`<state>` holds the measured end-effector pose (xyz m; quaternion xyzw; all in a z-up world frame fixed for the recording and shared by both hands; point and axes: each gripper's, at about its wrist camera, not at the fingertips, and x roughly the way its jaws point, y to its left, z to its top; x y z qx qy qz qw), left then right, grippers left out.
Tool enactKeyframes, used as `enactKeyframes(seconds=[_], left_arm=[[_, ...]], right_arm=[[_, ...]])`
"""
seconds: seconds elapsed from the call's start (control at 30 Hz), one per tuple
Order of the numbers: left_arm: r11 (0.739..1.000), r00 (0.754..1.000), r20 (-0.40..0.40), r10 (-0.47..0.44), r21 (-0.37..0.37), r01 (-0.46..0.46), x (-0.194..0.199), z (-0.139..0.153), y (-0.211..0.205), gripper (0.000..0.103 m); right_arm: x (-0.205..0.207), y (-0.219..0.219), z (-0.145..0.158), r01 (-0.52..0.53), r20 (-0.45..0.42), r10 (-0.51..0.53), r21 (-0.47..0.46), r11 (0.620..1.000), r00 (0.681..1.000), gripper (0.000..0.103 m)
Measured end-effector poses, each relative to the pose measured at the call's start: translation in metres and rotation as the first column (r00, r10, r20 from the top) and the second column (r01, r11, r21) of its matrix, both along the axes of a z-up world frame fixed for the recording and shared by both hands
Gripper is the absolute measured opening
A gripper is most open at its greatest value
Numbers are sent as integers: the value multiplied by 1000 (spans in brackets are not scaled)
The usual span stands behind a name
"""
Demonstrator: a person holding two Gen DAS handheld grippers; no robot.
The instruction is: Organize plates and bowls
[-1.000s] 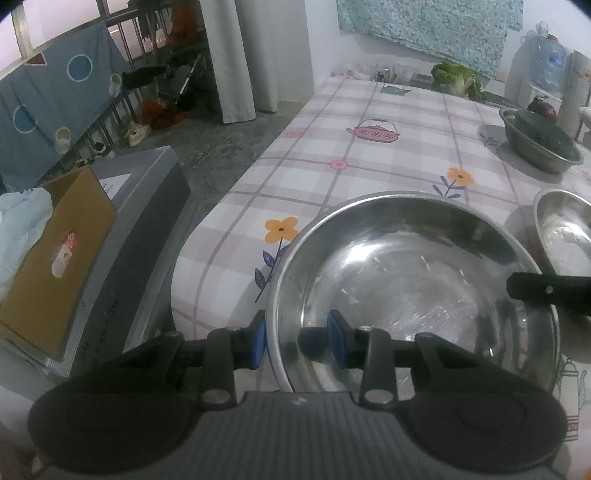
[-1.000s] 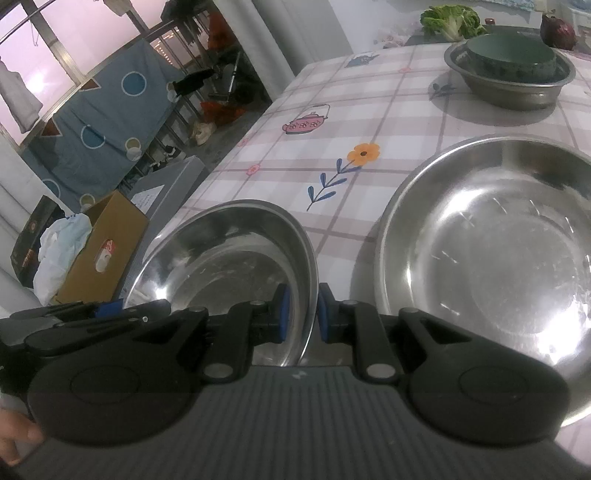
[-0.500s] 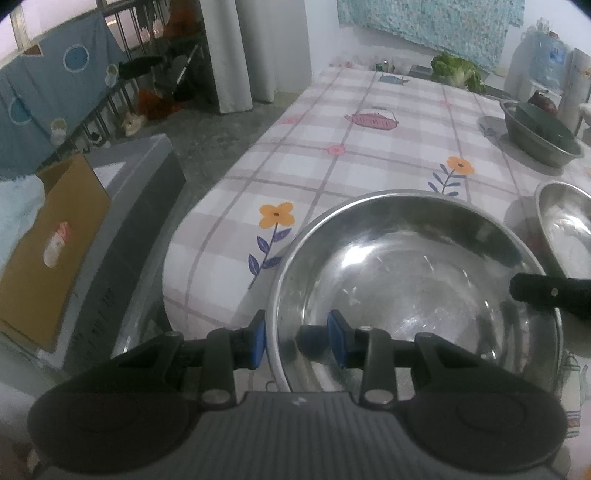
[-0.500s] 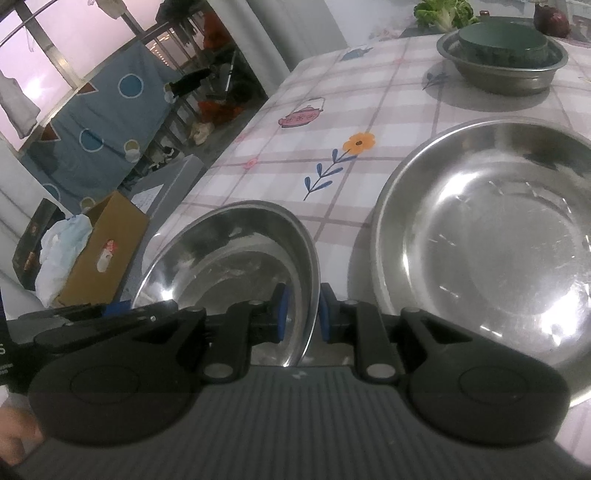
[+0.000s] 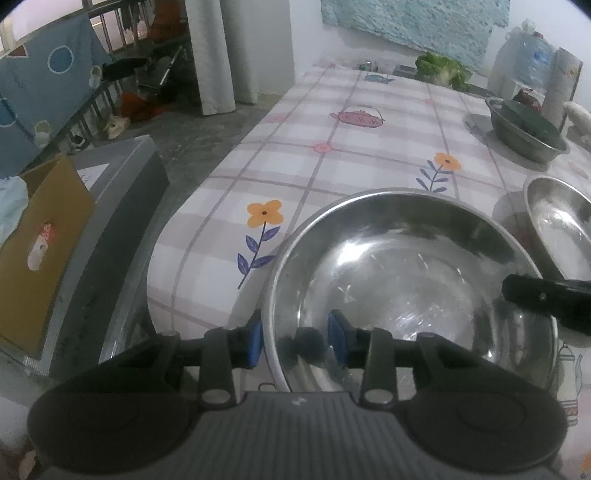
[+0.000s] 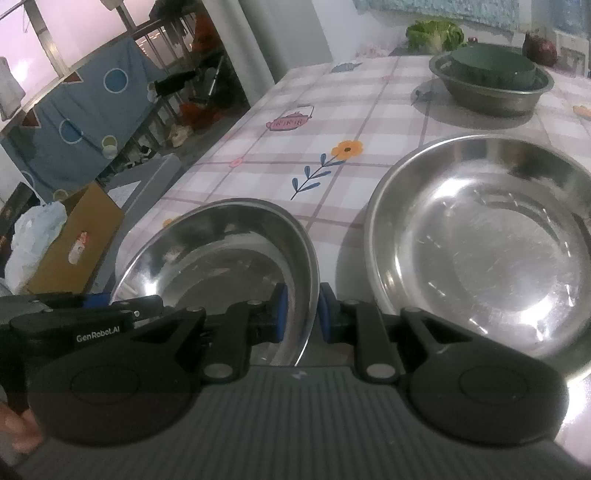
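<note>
A steel bowl (image 5: 406, 280) hangs tilted over the near table edge, held from both sides. My left gripper (image 5: 295, 343) straddles its near-left rim. Its jaws are opening, with the outer pad at the rim and the inner pad still against the sloping wall. My right gripper (image 6: 299, 314) is shut on the same bowl (image 6: 221, 258) at its right rim. One right finger (image 5: 546, 295) shows across the bowl in the left wrist view. A larger steel bowl (image 6: 480, 240) rests on the checked tablecloth (image 6: 369, 122) to the right.
At the far right stands a steel basin (image 6: 491, 96) with a green bowl (image 6: 491, 66) nested in it. Lettuce (image 6: 436, 33) lies at the table's far end. Left of the table, on the floor side, are a grey bin (image 5: 122, 206) and a cardboard box (image 5: 40, 240).
The right wrist view has tipped, so the far basin and the large bowl sit lower in the frame. Both grippers stay at the bowl's rim; the left pads stand slightly wider.
</note>
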<state>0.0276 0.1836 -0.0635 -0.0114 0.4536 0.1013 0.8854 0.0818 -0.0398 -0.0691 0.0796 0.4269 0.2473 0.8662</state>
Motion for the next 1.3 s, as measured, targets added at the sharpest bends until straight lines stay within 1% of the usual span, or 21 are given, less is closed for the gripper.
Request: enactKeyframes(seconds=[0.13, 0.3, 0.7, 0.9, 1.3], left_arm=[[1000, 1000, 4, 5, -1, -5, 0, 0, 0, 38], [1000, 1000, 23, 9, 7, -9, 0, 3, -3, 38], [1000, 1000, 19, -1, -2, 1, 4, -2, -4, 39], [1000, 1000, 20, -1, 8, 1, 4, -1, -5, 39], [1000, 999, 31, 11, -25, -10, 1, 7, 1, 39]], right_arm=[[-4, 2, -1, -1, 18, 2, -17, 1000, 1000, 17], [-4, -1, 0, -1, 10, 1, -6, 1000, 1000, 18], [-9, -4, -1, 24, 8, -24, 3, 1000, 1000, 18], [-8, -2, 0, 24, 5, -24, -1, 1000, 1000, 18], [-4, -1, 1, 18, 9, -18, 13, 1000, 1000, 18]])
